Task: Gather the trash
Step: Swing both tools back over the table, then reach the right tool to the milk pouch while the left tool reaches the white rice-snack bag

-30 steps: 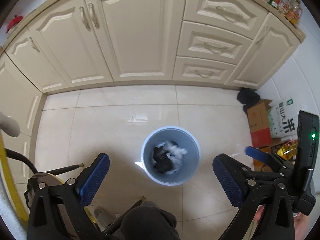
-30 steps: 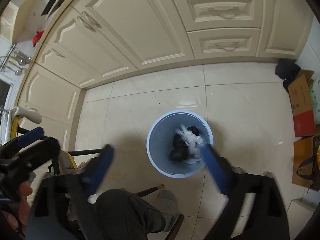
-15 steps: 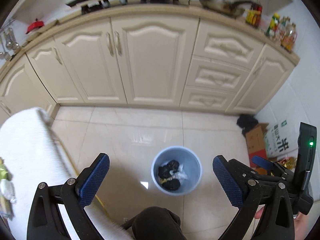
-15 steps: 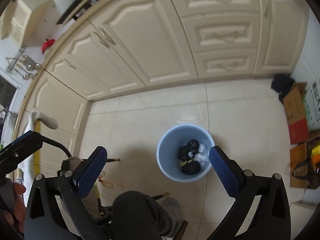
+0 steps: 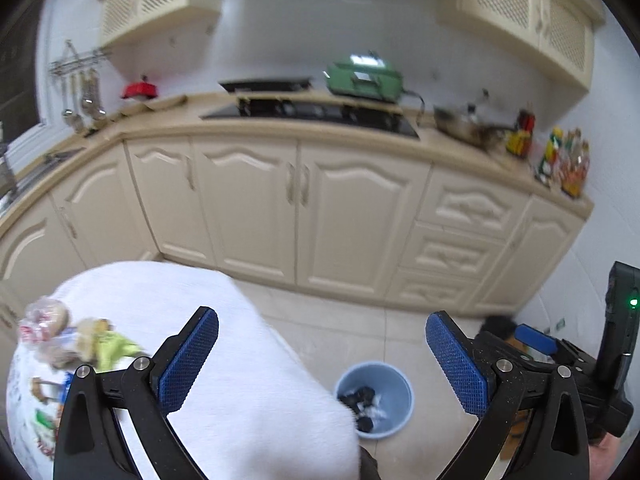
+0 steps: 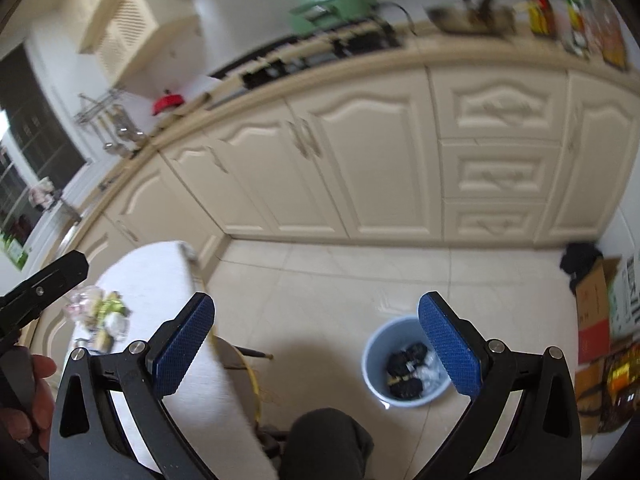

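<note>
1. The step in hand looks like the turn between loads: the bin [image 5: 375, 404] on the floor already holds dark and white trash, and more litter [image 5: 76, 344] lies on the white table [image 5: 240, 380].
2. The litter sits at the table's far left part in the left view: crumpled wrappers and a green-yellow scrap, blurred, so single pieces are hard to tell apart.
3. The next move calls for one claw to swing left over the table, come down on a single piece and close on it, then carry it to the bin.
4. The left claw [image 5: 322, 360] is spread wide, pads well apart; it holds nothing and touches nothing, with its left pad hanging above the table.
5. The right claw [image 6: 316, 344] is likewise wide open and empty; its right pad overlaps the bin's rim in the view only, well above it.
6. The bin stands near the table's edge, in front of the cabinets [image 6: 360, 160].
</note>
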Demonstrator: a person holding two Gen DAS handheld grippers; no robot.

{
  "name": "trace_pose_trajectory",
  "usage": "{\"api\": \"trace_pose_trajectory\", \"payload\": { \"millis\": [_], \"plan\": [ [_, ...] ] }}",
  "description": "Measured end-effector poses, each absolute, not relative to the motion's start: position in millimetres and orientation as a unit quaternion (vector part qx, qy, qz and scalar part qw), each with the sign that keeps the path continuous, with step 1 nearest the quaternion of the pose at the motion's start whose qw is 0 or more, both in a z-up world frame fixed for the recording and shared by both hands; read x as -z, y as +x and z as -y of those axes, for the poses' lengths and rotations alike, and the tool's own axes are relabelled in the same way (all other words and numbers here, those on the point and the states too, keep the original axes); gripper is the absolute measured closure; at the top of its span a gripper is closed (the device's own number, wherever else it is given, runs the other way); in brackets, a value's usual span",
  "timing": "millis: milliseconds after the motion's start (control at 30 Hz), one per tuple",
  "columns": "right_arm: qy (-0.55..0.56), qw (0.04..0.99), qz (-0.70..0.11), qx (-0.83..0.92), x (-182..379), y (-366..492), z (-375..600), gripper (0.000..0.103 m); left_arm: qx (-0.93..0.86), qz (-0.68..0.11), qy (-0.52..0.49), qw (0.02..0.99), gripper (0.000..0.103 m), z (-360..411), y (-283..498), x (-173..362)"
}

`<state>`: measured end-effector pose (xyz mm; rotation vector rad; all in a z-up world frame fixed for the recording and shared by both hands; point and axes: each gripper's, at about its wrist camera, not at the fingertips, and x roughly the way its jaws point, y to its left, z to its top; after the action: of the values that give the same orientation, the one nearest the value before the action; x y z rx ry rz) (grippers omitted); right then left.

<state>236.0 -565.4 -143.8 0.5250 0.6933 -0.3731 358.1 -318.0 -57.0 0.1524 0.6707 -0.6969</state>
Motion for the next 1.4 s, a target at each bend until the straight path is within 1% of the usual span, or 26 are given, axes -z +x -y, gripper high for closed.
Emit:
{"api": "trace_pose_trajectory", "payload": {
  "millis": [200,367,700,867,933,1067,1167,1267,1400],
  "plan": [
    [0.203,0.921,-0.301,0.144,93.2,251.9,511.5,0.000,0.298,-0.288,0.041,0.909,0.001,222.9,321.3,37.0],
    [0.163,0.940,-0.279,0.110,62.3,266.1,462.5,0.000,0.260,-0.267,0.005,0.928,0.001,144.9,287.3,26.1],
    [0.103,0.962,-0.250,0.032,31.8,289.1,368.4,0.000,0.174,-0.244,-0.048,0.953,0.001,29.7,221.6,23.5],
    [0.095,0.968,-0.231,-0.014,23.6,296.3,327.3,0.000,0.138,-0.225,-0.092,0.960,0.001,-13.8,187.5,28.5],
    [0.088,0.970,-0.225,-0.034,20.8,298.9,310.8,0.000,0.122,-0.222,-0.095,0.963,0.001,-31.3,170.7,33.2],
    [0.067,0.970,-0.229,-0.046,20.8,309.2,284.2,0.000,0.091,-0.220,-0.085,0.968,0.001,-51.9,152.0,40.3],
    [0.059,0.968,-0.239,-0.052,28.7,319.8,271.5,0.000,0.076,-0.234,-0.086,0.965,0.001,-56.9,151.2,50.5],
    [0.053,0.964,-0.254,-0.057,43.6,330.0,264.1,0.000,0.066,-0.252,-0.082,0.962,0.001,-49.5,164.8,57.4],
    [0.066,0.950,-0.298,-0.064,71.6,350.7,260.7,0.000,0.056,-0.277,-0.076,0.956,0.001,-43.0,191.7,65.4]
  ]
}}
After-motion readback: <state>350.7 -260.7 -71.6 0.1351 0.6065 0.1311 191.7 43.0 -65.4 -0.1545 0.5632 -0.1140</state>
